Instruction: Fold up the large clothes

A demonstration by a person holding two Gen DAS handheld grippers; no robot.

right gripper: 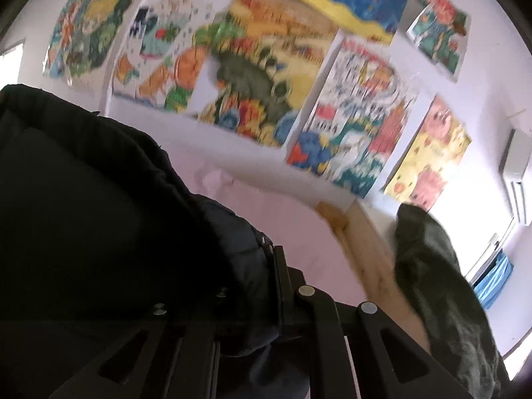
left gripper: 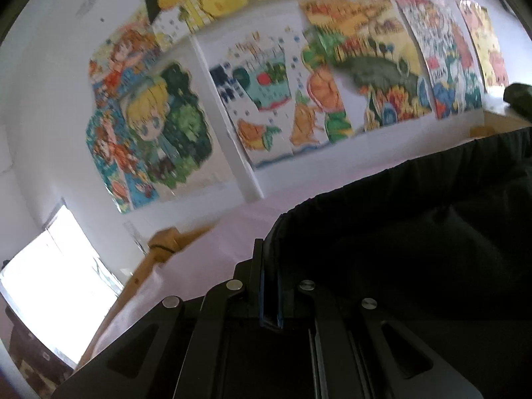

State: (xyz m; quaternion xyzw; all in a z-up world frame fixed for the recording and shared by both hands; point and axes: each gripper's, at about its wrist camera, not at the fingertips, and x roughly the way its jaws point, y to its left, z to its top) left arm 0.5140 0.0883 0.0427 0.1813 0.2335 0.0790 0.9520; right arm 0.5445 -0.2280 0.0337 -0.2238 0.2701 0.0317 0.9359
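Black padded garment (left gripper: 415, 232) held up off pink bed sheet (left gripper: 212, 252), stretched between both grippers. Left gripper (left gripper: 270, 282) pinched tight on garment's edge near the gathered hem, fingers pressed together with fabric between. Right gripper (right gripper: 266, 286) pinching the other edge by the zipper; quilted fabric (right gripper: 116, 216) drapes over its left finger and hides it. Wooden bed frame (right gripper: 365, 249) along sheet edge, a dark green cloth (right gripper: 432, 266) lying over it at right. Colourful drawings (left gripper: 266, 99) cover white wall behind. Bright window (left gripper: 50, 282) at lower left. Both views motion-blurred
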